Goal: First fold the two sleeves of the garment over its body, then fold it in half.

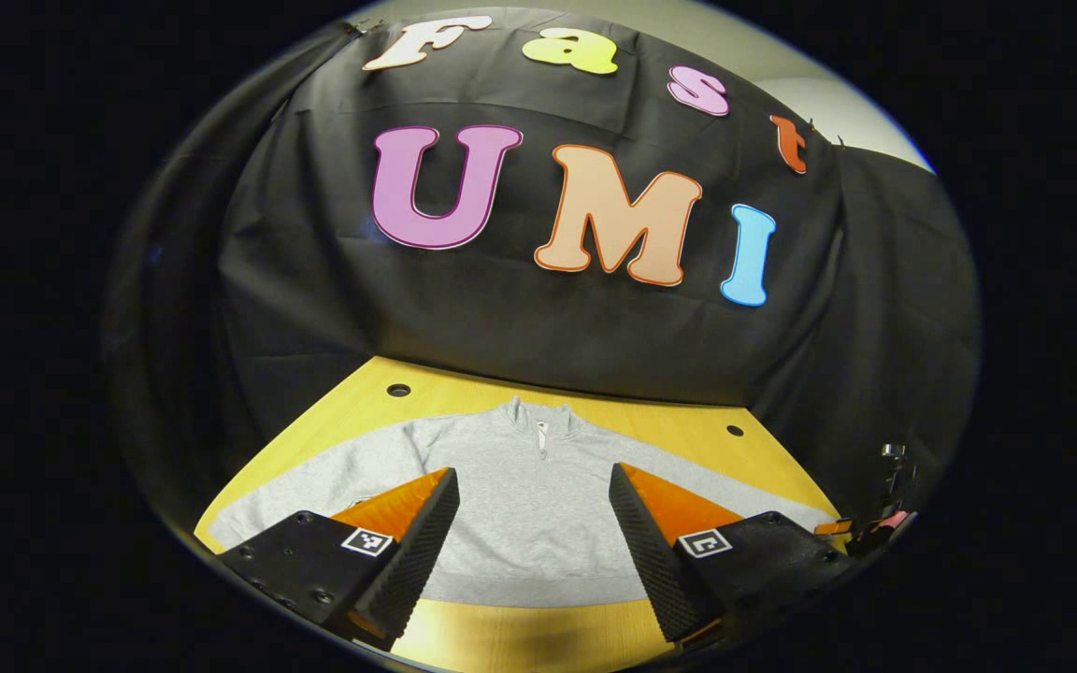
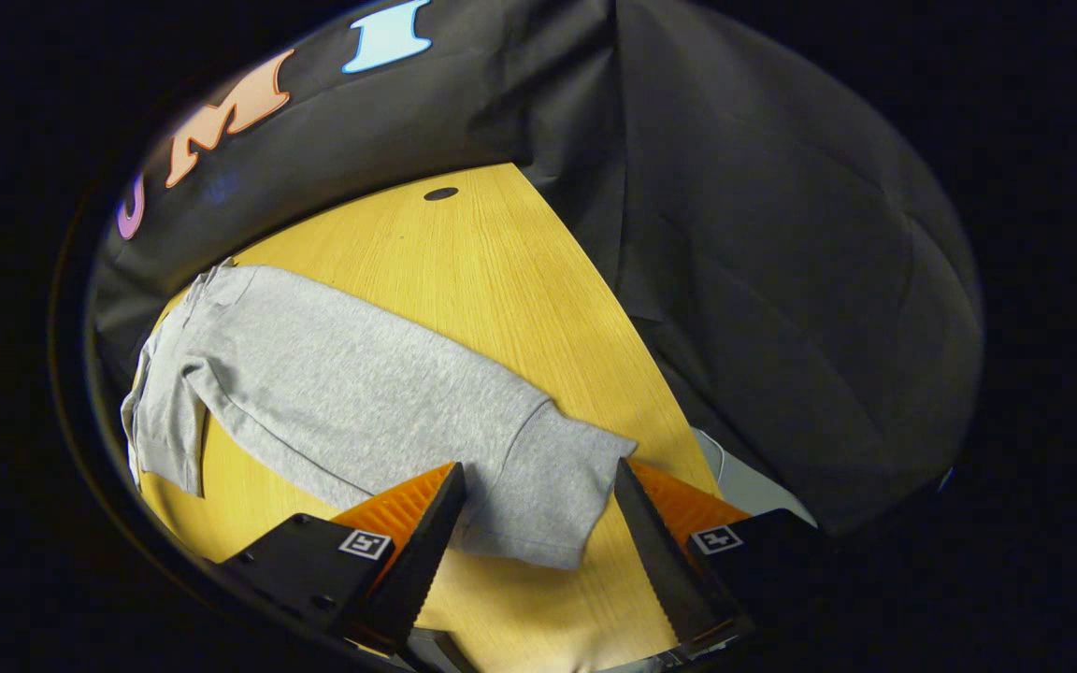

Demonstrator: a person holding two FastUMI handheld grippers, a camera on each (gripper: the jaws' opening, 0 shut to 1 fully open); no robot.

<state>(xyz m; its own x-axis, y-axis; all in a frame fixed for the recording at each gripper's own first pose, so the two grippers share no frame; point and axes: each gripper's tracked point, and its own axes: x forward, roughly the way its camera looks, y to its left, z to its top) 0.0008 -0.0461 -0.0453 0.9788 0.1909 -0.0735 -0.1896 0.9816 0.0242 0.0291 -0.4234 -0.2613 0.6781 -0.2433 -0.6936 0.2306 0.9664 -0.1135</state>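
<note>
A grey zip-neck sweatshirt (image 1: 531, 495) lies flat on the wooden table (image 1: 679, 435), collar toward the booth wall and both sleeves spread out to the sides. My left gripper (image 1: 534, 491) hangs open above the middle of its body, nothing between the fingers. In the right gripper view one grey sleeve (image 2: 361, 393) runs across the table (image 2: 492, 271) to its cuff (image 2: 552, 495). My right gripper (image 2: 538, 491) is open, its fingers on either side of that cuff and not pressing on it.
The black cloth wall (image 1: 520, 318) closes the far side of the table and the right side (image 2: 782, 280). Small round holes (image 1: 398, 390) sit near the table's far corners. The other gripper's hardware (image 1: 880, 519) shows at the table's right edge.
</note>
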